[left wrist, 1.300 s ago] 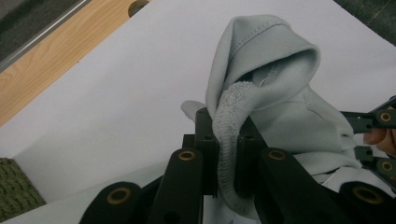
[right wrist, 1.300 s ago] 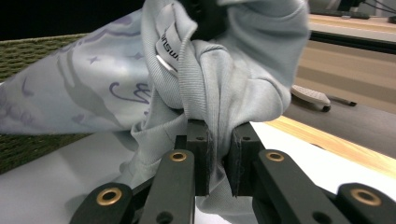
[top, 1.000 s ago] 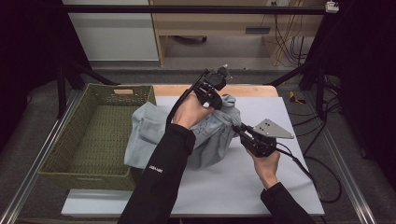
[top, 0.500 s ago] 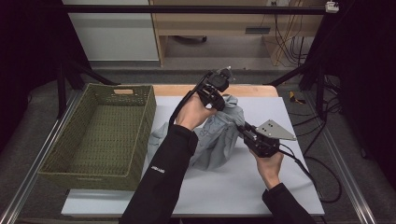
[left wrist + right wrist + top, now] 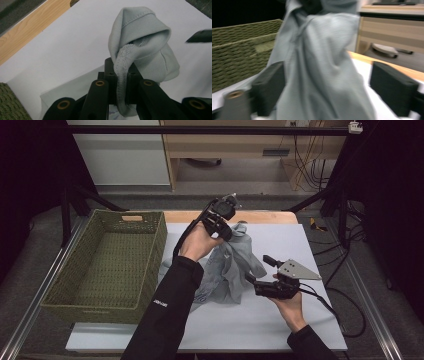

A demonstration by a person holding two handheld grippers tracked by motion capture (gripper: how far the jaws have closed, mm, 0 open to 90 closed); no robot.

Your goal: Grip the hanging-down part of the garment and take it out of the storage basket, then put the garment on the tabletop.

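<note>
1. Right tool (image 5: pixel 256 281), low over the white table (image 5: pixel 300 240), jaws spread around hanging cloth (blurred in its own view).
2. Pale grey ribbed garment (image 5: pixel 232 265) droops crumpled, hem trailing beside the wicker basket (image 5: pixel 110 265).
3. Left tool (image 5: pixel 224 222) pinches its stitched edge aloft.

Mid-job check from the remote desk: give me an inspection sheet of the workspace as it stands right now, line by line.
Surface: white table top, wooden strip at its far edge.
Job's things: grey garment, lifted at its top, lower part bunched on the table; green woven basket at the left, nothing seen inside.
Clutter: nothing seen.
Grippers: left gripper shut on a ribbed edge of the garment, held high; right gripper open, jaws either side of the hanging cloth, not closed.
Cables: black cable trails from the right gripper over the table's right edge.
Surroundings: metal frame rails, wooden shelving behind, grey floor.
</note>
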